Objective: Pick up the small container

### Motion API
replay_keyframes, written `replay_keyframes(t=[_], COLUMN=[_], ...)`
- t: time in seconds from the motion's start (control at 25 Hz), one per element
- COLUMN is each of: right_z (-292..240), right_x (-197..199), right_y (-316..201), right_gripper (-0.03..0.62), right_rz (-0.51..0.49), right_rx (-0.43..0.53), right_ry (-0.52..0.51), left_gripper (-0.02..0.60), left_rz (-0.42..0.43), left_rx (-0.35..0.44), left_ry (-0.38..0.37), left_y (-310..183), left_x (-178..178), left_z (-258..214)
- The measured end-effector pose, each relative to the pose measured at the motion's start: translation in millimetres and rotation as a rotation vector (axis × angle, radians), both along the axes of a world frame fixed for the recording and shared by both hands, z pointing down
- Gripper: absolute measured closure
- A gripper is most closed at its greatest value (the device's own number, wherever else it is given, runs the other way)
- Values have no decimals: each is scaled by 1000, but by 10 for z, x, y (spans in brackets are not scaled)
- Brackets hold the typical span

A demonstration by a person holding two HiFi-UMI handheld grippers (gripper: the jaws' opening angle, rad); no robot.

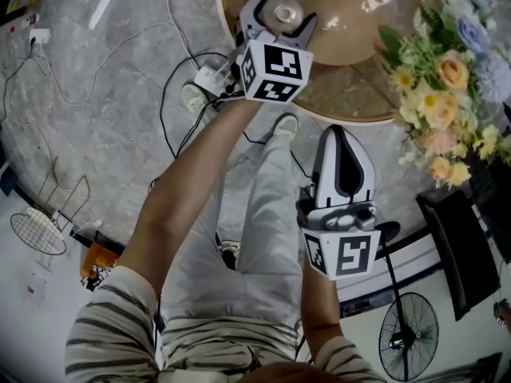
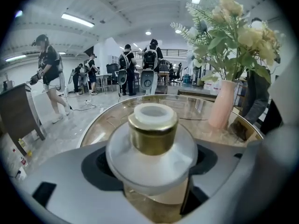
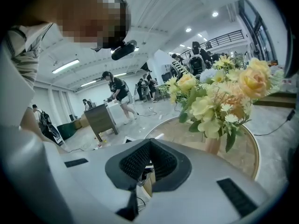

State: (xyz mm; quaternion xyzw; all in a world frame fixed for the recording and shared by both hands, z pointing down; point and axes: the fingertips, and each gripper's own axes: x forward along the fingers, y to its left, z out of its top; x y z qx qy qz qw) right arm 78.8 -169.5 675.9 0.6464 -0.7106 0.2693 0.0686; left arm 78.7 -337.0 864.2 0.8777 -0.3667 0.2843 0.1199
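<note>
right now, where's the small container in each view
Head view: small container at top centre, between the jaws of the left tool.
Left gripper view: dead centre, between the jaws.
Right gripper view: not in it.
Shared landmark: the flowers.

Container (image 2: 152,143) was frosted white with a gold collar. Table (image 1: 343,94) was glossy tan-brown. Flowers (image 1: 447,78) were yellow, peach, cream and pale blue with green leaves; vase (image 2: 222,104) pink. Floor (image 1: 104,126) grey, marbled. Sleeves (image 1: 112,325) grey-white striped. Cubes (image 1: 275,69) white with black square markers. Right gripper (image 3: 148,146) pale grey, pads (image 3: 135,160) black, ribbed.
</note>
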Motion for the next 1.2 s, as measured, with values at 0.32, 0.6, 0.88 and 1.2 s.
replay_keyframes(t=[0.32,0.6,0.88,1.2], right_z=[25,-92,-340,-824], right_x=[28,8,5,42], right_y=[57,98,149,231], right_gripper=[584,583,585,583], right_rz=[15,13,10,32], right_rx=[-7,17,55,105], right_ry=[-5,4,5,8], left_gripper=[252,252,252,252], left_rz=[-13,-4,-5,29], left_rx=[-13,-21,33,54], left_ry=[-14,-6,1,37], left_y=[-2,132,224,352], left_x=[-26,-41,-158,-215], left_z=[12,-171,-666,-1395])
